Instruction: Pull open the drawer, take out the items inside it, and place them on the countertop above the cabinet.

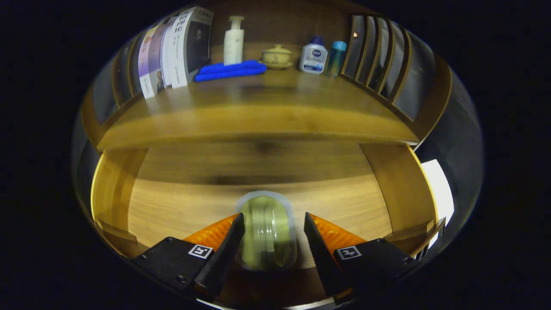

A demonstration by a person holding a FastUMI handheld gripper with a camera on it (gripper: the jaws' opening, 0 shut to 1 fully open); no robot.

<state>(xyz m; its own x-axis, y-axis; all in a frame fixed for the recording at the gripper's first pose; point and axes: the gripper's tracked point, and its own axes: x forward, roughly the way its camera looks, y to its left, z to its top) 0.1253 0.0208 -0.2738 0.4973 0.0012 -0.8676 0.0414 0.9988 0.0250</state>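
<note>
- Your claw (272, 234) hangs over the open drawer (181, 206) with its fingers spread; the pale green jar (267, 234) lies on its side on the drawer floor between them; the left finger looks to be touching it, the right stands apart at 3 o'clock, so nothing is gripped yet.
- The jar is round and lying down; if you close off-centre, I judge it can roll toward 12 o'clock or squirt out of the pads.
- The picture is blurred, so the depth of the fingers around the jar is hard to tell; too shallow a bite risks a drop on the lift.
- The table (258, 116) overhangs at 12 o'clock; rising straight up could knock the jar on its front lip.
- The table's back row is taken: blue cloth (230, 70), pump bottle (233, 41), lidded pot (277, 56); set down short of them or you may topple one.
</note>
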